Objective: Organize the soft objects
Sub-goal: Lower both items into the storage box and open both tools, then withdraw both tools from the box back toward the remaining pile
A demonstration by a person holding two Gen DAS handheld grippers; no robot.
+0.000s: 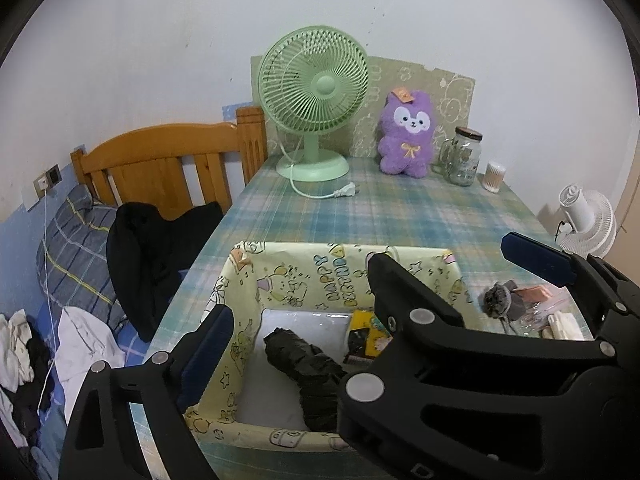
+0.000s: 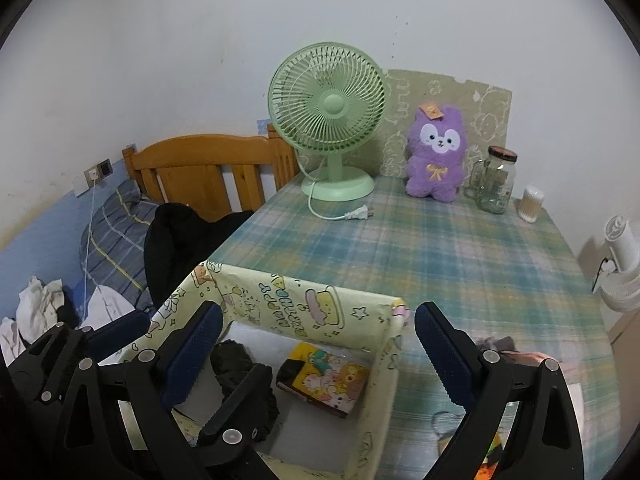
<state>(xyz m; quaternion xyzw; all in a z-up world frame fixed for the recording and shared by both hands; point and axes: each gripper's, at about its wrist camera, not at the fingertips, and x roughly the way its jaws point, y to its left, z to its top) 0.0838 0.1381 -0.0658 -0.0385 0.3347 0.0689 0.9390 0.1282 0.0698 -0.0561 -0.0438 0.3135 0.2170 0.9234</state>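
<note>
A yellow "Happy Birthday" box (image 1: 316, 270) stands at the near edge of the plaid table. Inside lie a crumpled black cloth (image 1: 304, 364) and a yellow cartoon pack (image 1: 366, 336). My left gripper (image 1: 296, 344) hangs open over the box with nothing between its fingers. My right gripper (image 2: 316, 340) is open too and straddles the box's right wall (image 2: 384, 364). It crosses in front of the left wrist view (image 1: 460, 268). A grey pouch (image 1: 500, 300) and a pink item (image 1: 532, 292) lie just right of the box. A purple plush (image 2: 436, 156) sits upright at the back.
A green fan (image 2: 328, 120) with its loose plug, a glass jar (image 2: 496, 180) and a swab tub (image 2: 530, 204) line the table's back. A bed with a black jacket (image 1: 160, 256) and loose clothes lies left. A white fan (image 1: 588, 224) stands right.
</note>
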